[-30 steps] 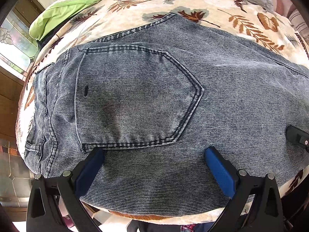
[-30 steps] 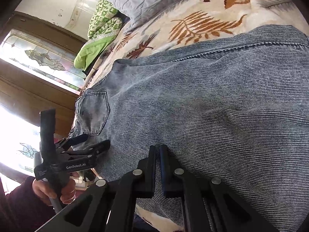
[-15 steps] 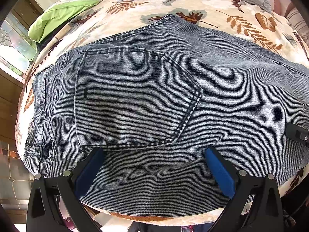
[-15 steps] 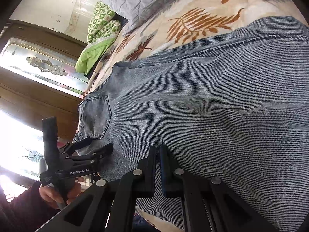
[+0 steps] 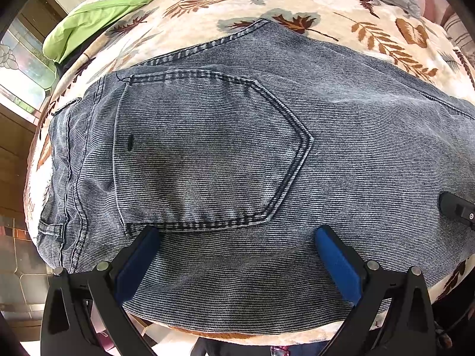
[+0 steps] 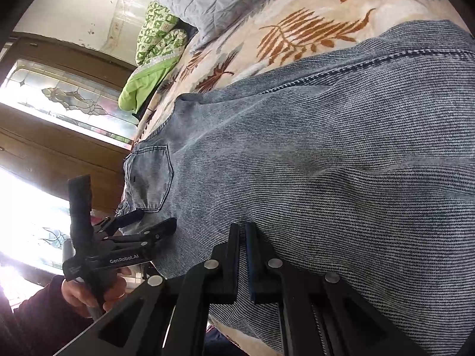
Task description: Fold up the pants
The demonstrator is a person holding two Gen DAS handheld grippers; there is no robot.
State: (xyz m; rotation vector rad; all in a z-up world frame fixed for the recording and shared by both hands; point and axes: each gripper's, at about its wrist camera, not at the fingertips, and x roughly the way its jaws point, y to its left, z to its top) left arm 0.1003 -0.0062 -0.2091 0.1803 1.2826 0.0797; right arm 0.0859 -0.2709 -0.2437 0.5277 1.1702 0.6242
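We see the bed (image 5: pixel 297 6) under a leaf-print blanket, with the jeans (image 5: pixel 356 136) spread flat across its near side, back pocket (image 5: pixel 207 154) up at their left end. Our left gripper (image 5: pixel 237 234) hangs spread wide over the denim just near of the pocket, grasping nothing. Our right gripper (image 6: pixel 242 231) sits clenched at the jeans' near edge, with no cloth visibly pinched.
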